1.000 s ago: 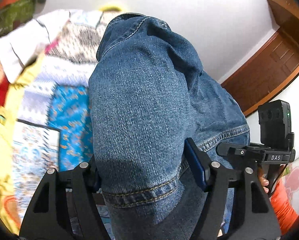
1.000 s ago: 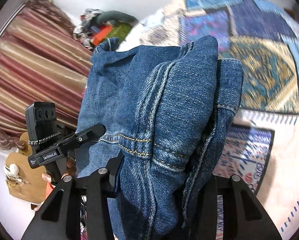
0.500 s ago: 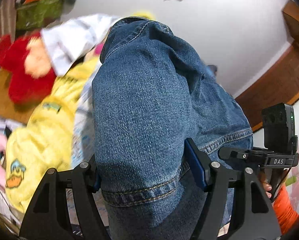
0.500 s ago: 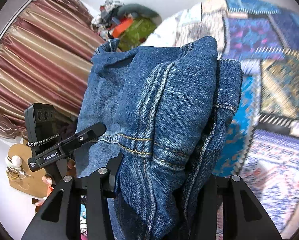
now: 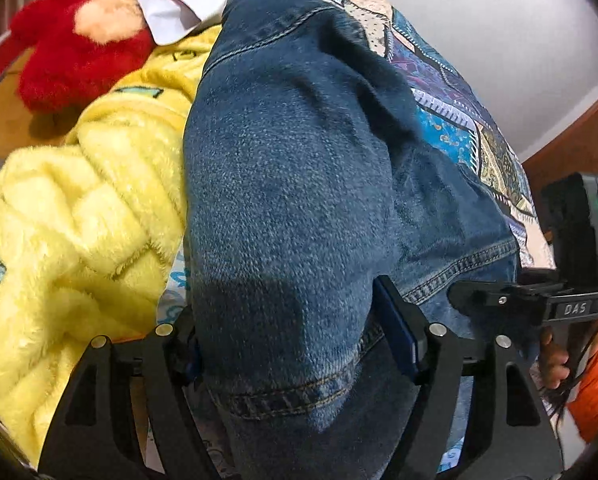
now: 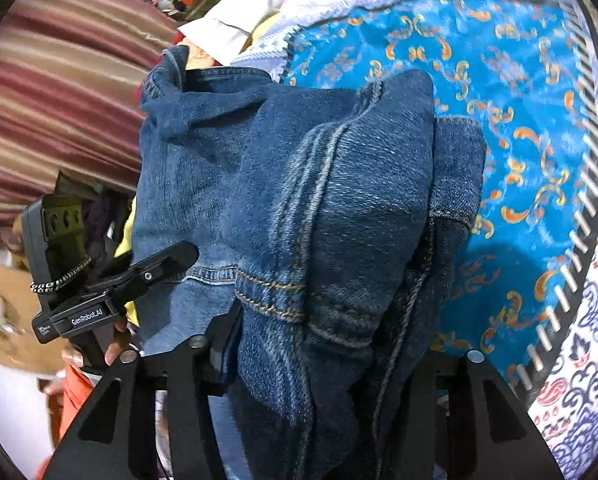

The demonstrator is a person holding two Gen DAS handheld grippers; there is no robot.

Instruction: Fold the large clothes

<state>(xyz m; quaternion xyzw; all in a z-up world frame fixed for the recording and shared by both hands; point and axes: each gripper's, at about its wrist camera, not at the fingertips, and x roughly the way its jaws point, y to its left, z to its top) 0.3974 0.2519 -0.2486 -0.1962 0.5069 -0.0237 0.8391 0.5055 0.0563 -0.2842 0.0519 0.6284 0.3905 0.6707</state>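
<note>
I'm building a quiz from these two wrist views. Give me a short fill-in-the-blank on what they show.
1. Both grippers are shut on the blue ____.
2. In the left view, the fluffy blanket left of the jeans is ____.
3. The plush toy above it is ____.
4. In the right view, the quilt patch beside the jeans is ____.

Answers: jeans; yellow; red; blue

One pair of jeans, two grippers, left and right, one yellow fleece, one red plush toy, one patterned quilt.
</note>
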